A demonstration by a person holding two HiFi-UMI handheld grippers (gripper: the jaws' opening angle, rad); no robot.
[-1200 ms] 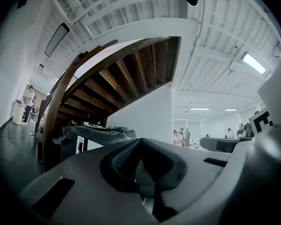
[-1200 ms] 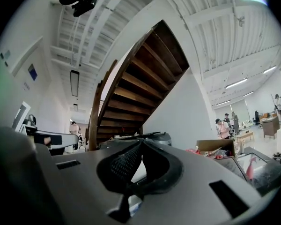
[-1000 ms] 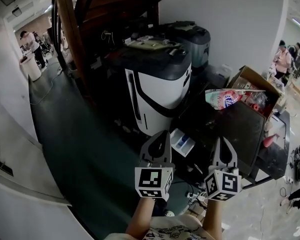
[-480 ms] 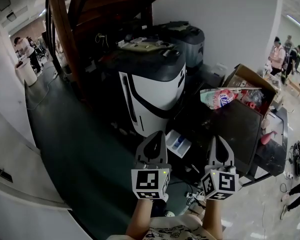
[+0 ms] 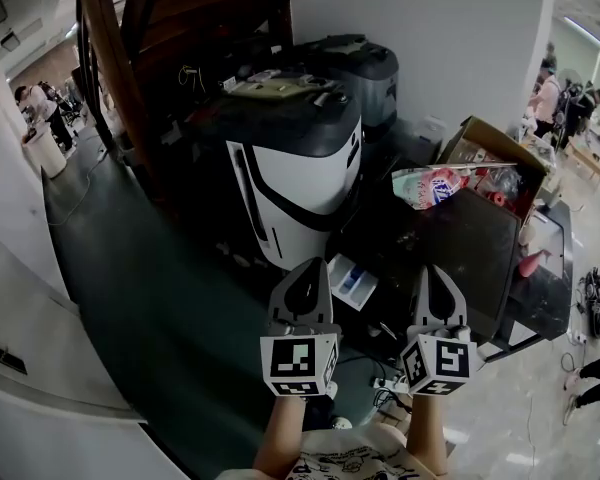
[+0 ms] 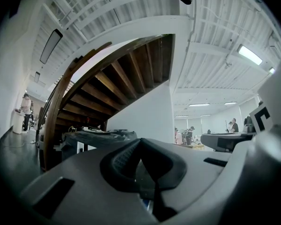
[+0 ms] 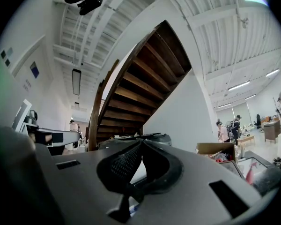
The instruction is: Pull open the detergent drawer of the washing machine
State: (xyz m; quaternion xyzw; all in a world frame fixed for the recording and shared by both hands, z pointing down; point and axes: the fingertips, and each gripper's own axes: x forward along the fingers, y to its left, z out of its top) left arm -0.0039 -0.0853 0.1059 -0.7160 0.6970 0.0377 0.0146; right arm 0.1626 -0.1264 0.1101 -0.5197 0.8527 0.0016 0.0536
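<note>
A top-loading washing machine (image 5: 305, 173) with a white front and a dark lid stands under the wooden stairs, and a second dark machine (image 5: 358, 68) is behind it. I cannot make out a detergent drawer. My left gripper (image 5: 305, 266) and right gripper (image 5: 437, 271) hover side by side in front of the white machine, well short of it, both pointing level towards it. Each one's jaws meet at the tip with nothing between them. In the left gripper view, the machine's dark lid (image 6: 100, 134) shows beyond the shut left gripper (image 6: 140, 140). The right gripper (image 7: 141, 142) is likewise shut.
A small white and blue box (image 5: 355, 283) lies on the dark floor below the grippers. To the right are a dark panel (image 5: 480, 253), a colourful bag (image 5: 435, 185) and an open cardboard box (image 5: 485, 148). Cables lie by my feet. People stand far left and far right.
The head view has swung a little, so the machines and the box sit further left in the picture. Both grippers kept their pose, side by side and shut.
</note>
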